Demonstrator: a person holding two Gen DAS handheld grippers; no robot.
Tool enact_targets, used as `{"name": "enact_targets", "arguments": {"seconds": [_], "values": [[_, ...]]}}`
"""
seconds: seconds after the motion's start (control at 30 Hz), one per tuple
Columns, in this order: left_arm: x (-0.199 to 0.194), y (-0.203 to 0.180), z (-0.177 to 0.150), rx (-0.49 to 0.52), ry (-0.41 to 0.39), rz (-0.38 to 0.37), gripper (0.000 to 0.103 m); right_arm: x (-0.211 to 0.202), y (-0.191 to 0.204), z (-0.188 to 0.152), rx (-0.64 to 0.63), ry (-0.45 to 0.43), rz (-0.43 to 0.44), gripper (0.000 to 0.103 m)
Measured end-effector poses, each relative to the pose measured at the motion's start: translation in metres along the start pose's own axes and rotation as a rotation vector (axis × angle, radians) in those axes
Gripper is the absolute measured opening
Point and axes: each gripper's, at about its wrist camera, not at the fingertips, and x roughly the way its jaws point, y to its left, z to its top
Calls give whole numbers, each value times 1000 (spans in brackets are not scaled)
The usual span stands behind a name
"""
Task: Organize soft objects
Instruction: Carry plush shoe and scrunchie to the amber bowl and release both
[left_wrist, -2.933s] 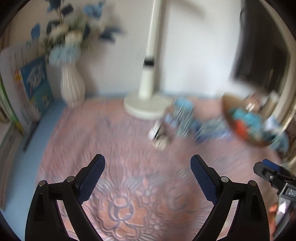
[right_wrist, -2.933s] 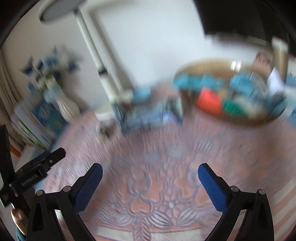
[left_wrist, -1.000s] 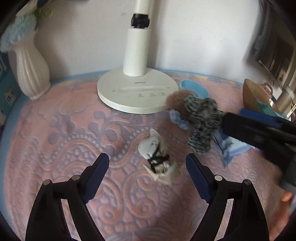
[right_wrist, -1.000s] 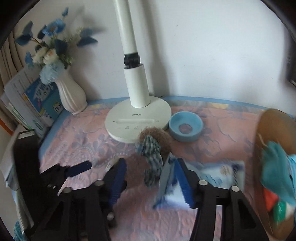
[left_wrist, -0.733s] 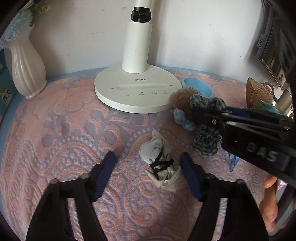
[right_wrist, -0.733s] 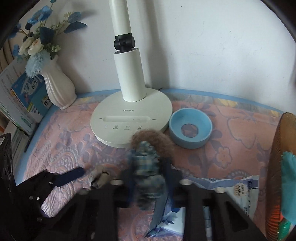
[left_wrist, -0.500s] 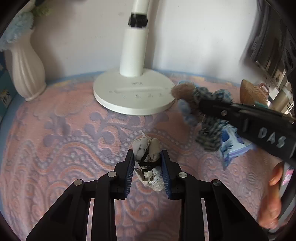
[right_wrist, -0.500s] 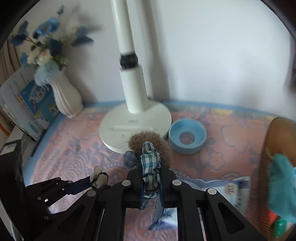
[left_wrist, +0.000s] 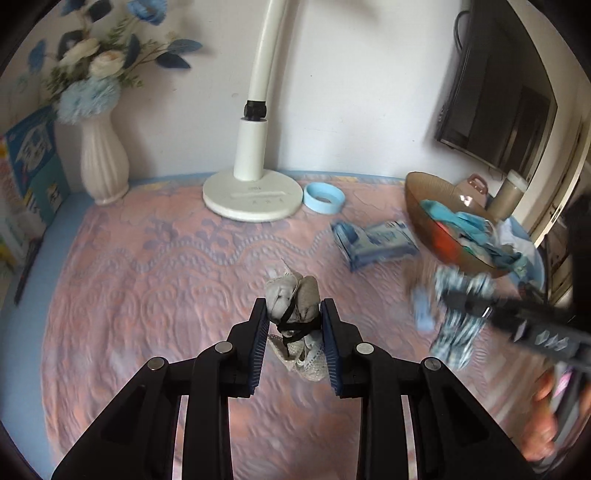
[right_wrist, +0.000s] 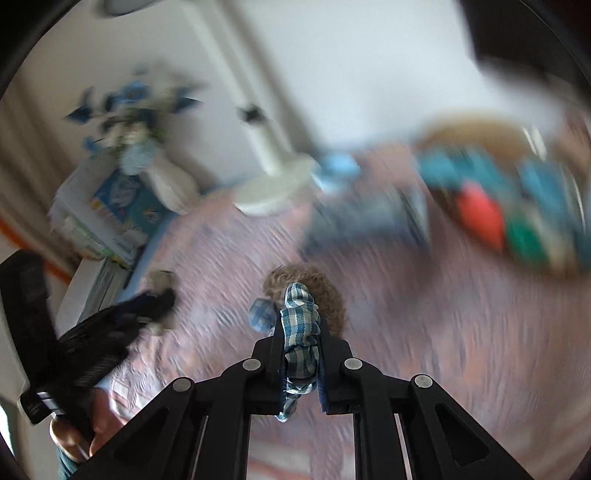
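My left gripper (left_wrist: 293, 314) is shut on a small grey-white cloth bundle (left_wrist: 293, 295) tied with a black band, held above the pink patterned cloth (left_wrist: 147, 280). My right gripper (right_wrist: 300, 328) is shut on a blue-and-white checked fabric toy (right_wrist: 299, 314) with a brown fuzzy part (right_wrist: 325, 291) and a small blue checked ball (right_wrist: 261, 314). In the left wrist view that right gripper (left_wrist: 458, 299) and its checked toy (left_wrist: 458, 321) appear blurred at the right. A brown bowl (left_wrist: 417, 192) holding blue, red and green soft items stands at the right.
A white desk lamp (left_wrist: 251, 195) stands at the back, a light blue ring dish (left_wrist: 324, 195) beside its base. A blue packet (left_wrist: 376, 243) lies near the bowl. A white vase (left_wrist: 103, 162) with flowers and books (left_wrist: 33, 173) stand at the left. A hand (left_wrist: 543, 417) shows at the right.
Both grippers closed on their soft items and lifted them off the cloth. Both have pulled back from the lamp, the right one swinging toward the bowl side.
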Motion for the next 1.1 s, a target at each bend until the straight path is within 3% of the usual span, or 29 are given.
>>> {"name": "enact_targets", "arguments": {"seconds": [0.13, 0.2, 0.27, 0.33, 0.4, 0.47, 0.53, 0.57, 0.77, 0.83, 0.9, 0.97, 1.0, 1.03, 1.1], "values": [[-6, -7, -25, -47, 22, -32, 25, 9, -43, -27, 169, 52, 96, 14], [-6, -12, -35, -40, 44, -16, 25, 0, -55, -37, 187, 44, 47, 19], [-7, -14, -39, -45, 47, -27, 25, -13, -61, -42, 180, 21, -36, 38], [-11, -18, -42, -41, 46, -38, 25, -31, -64, -46, 165, -38, -138, 66], [-13, -23, -43, -24, 40, -35, 25, -44, -61, -47, 132, -71, -204, 74], [-15, -30, -45, -8, 39, -36, 25, -51, -52, -45, 80, -83, -213, 81], [-16, -33, -45, 3, 38, -39, 25, -45, -37, -45, 2, -54, -218, 99], [-15, -36, -46, 8, 40, -41, 25, -36, -26, -46, -54, -35, -250, 100], [-10, -47, -52, 50, 56, -40, 25, 4, -16, -59, -201, -35, -461, 100], [-9, -48, -54, 62, 60, -36, 25, 14, -28, -58, -177, -19, -468, 96], [-7, -48, -55, 62, 66, -44, 25, 19, -48, -57, -98, 8, -372, 79], [-3, -49, -56, 65, 74, -45, 25, 8, -56, -56, -75, -41, -328, 56], [-2, -50, -56, 68, 77, -43, 25, 5, -58, -55, -82, -42, -322, 31], [0, -51, -56, 71, 80, -43, 25, 3, -58, -55, -88, -47, -322, 19], [2, -54, -55, 73, 82, -47, 25, -8, -59, -54, -78, -69, -296, 18]]}}
